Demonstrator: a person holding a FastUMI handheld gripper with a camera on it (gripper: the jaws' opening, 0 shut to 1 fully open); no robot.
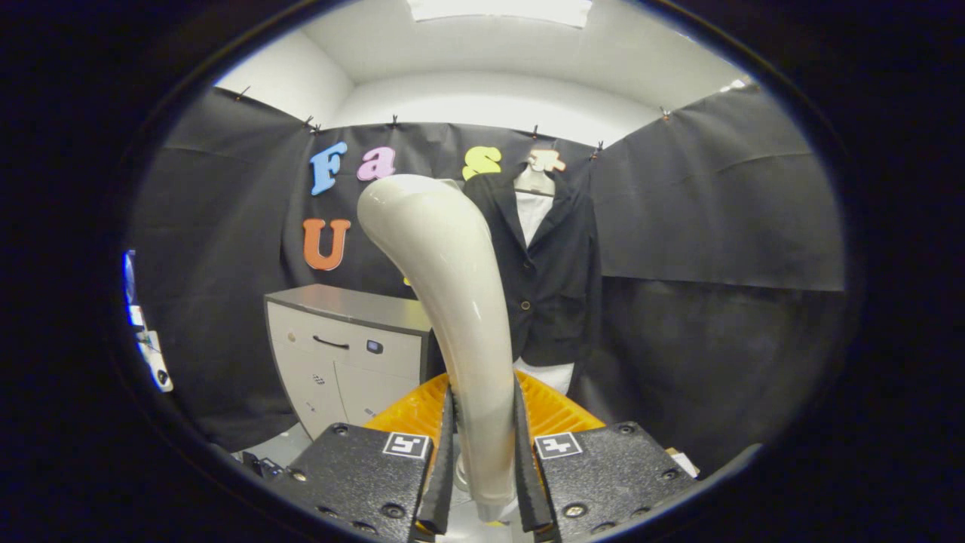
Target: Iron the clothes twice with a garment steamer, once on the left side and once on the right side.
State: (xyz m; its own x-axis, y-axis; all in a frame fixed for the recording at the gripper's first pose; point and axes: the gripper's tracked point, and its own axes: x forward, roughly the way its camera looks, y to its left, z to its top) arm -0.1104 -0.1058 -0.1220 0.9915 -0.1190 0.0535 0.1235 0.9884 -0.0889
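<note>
Upright, steamer [445,302] stands clamped between both jaws.

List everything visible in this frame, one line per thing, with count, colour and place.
garment steamer: one, cream-white, handle clamped between the fingers, head curving up ahead of them.
jacket: one, black, hanging on the booth wall beyond the steamer, over a white garment.
hanger: one, pale, at the jacket's collar.
cabinet: one, white with grey top, beside the jacket, against the wall.
orange ribbed part: one, just ahead of the fingers, behind the steamer handle.
gripper: one, both fingers pressed on the steamer handle.
</note>
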